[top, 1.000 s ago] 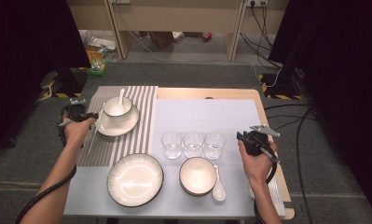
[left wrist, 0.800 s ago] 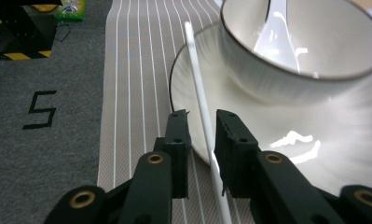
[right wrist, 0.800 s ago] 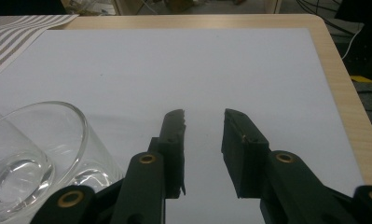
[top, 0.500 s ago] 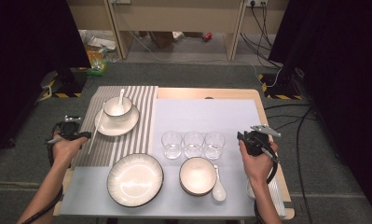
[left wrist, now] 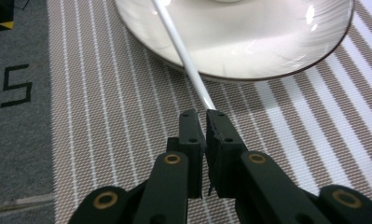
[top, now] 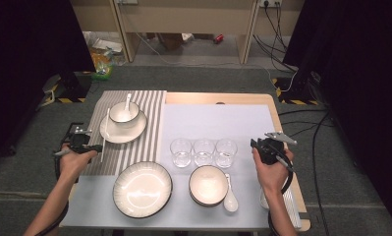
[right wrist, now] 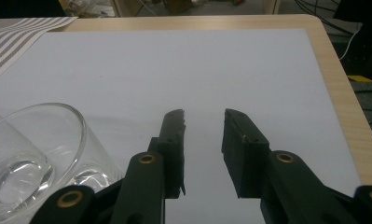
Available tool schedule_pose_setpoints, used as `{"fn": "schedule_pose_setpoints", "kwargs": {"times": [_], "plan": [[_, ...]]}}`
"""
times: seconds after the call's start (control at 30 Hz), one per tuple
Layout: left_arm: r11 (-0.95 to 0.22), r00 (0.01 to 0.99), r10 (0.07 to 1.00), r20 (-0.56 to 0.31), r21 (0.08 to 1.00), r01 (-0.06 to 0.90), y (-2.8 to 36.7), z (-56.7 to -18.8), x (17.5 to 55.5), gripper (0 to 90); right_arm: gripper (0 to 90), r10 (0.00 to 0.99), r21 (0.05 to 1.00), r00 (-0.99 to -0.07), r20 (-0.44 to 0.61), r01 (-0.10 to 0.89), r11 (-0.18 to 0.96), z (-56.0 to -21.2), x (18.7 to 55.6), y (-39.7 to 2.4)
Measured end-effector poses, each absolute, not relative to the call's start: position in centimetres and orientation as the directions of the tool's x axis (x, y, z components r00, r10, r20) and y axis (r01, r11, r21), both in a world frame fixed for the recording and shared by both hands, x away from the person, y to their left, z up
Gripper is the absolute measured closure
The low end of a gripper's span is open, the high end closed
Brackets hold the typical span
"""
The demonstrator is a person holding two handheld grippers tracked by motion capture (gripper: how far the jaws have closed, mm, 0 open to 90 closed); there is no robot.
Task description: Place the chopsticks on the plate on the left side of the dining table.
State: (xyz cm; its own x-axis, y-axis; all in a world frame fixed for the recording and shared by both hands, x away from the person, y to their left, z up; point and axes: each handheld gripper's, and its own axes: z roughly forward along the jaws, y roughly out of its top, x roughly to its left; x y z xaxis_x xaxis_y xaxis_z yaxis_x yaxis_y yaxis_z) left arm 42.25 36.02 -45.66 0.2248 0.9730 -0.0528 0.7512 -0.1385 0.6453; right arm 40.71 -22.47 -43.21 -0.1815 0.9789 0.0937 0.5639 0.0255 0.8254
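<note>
Gripping the white chopstick (left wrist: 183, 53), the left gripper (left wrist: 206, 122) has just closed.

Grey carpet floor (top: 208, 73) surrounds the table (top: 282, 128); black curtains (top: 31, 44) flank wooden furniture (top: 183, 14) behind.

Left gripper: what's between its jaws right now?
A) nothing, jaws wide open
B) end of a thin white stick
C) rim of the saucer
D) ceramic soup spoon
B: in the left gripper view the left gripper has its jaws nearly together on the end of the thin white stick, which runs up across the saucer lying on the striped placemat.
</note>
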Motion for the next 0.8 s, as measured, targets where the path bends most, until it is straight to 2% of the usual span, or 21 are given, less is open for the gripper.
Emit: {"fn": "schedule_pose_setpoints", "kwargs": {"times": [0.8], "plan": [[-0.227, 0.352, 0.933, -0.077, 0.634, 0.740, 29.8, -45.3, 43.6, 86.8, 69.5, 0.980, 0.828, -0.177, 0.092, 0.560, 0.024, -43.2, 40.6, -22.8]]}}
